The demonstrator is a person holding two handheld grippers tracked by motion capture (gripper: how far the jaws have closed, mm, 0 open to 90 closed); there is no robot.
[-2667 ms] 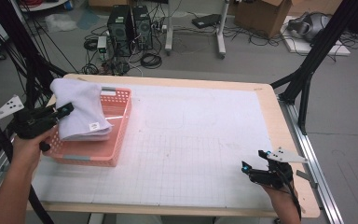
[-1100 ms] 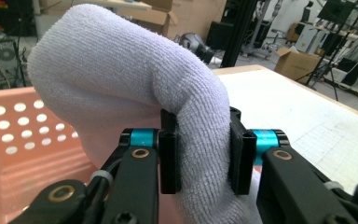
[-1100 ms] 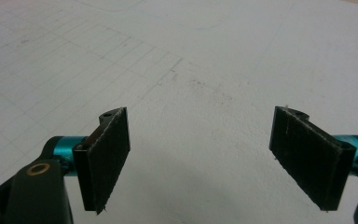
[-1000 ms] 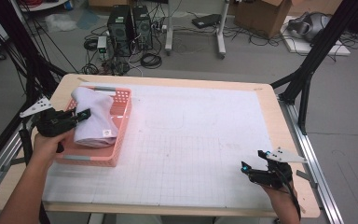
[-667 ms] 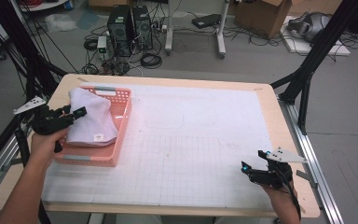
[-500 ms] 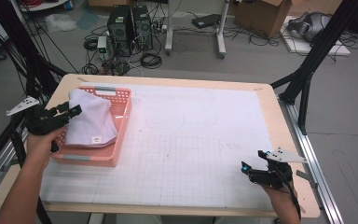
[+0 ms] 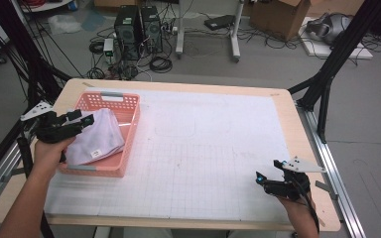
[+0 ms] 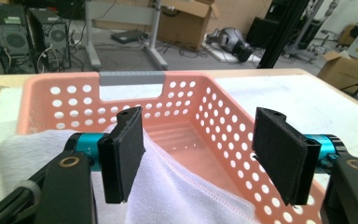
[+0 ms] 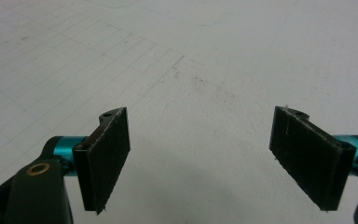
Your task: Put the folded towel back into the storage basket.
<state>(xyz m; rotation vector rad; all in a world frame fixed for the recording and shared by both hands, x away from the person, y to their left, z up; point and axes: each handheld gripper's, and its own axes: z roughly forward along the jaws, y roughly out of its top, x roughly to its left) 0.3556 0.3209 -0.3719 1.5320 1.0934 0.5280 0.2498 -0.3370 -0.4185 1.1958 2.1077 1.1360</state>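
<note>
The white cloth (image 7: pixel 98 139) lies inside the pink basket (image 7: pixel 129 124), bunched against its near left side, with a small label showing on its fold. In my left claw view the cloth (image 8: pixel 177 196) sits low between the jaws, its hemmed edge running down toward the basket floor. One fold lies against the inner face of one jaw, while the other jaw stands well apart from it.

My left claw (image 7: pixel 82 120) is released: its jaws have just been opening, the cloth lies loose between them, and the pads do not press on it. It hangs over the basket's left rim, pointing across the basket. In its own view the basket's (image 8: pixel 214 112) far wall rises ahead, full of round holes, with a grey handle strip (image 8: pixel 130 77) at the top of that wall.

The basket stands at the left end of the worktop (image 7: pixel 218 148), on a white gridded mat.

My right claw (image 7: pixel 268 177) is also released, jaws wide with nothing between them. It rests near the right front corner of the worktop, well apart from the basket, over the bare mat (image 9: pixel 205 70).
</note>
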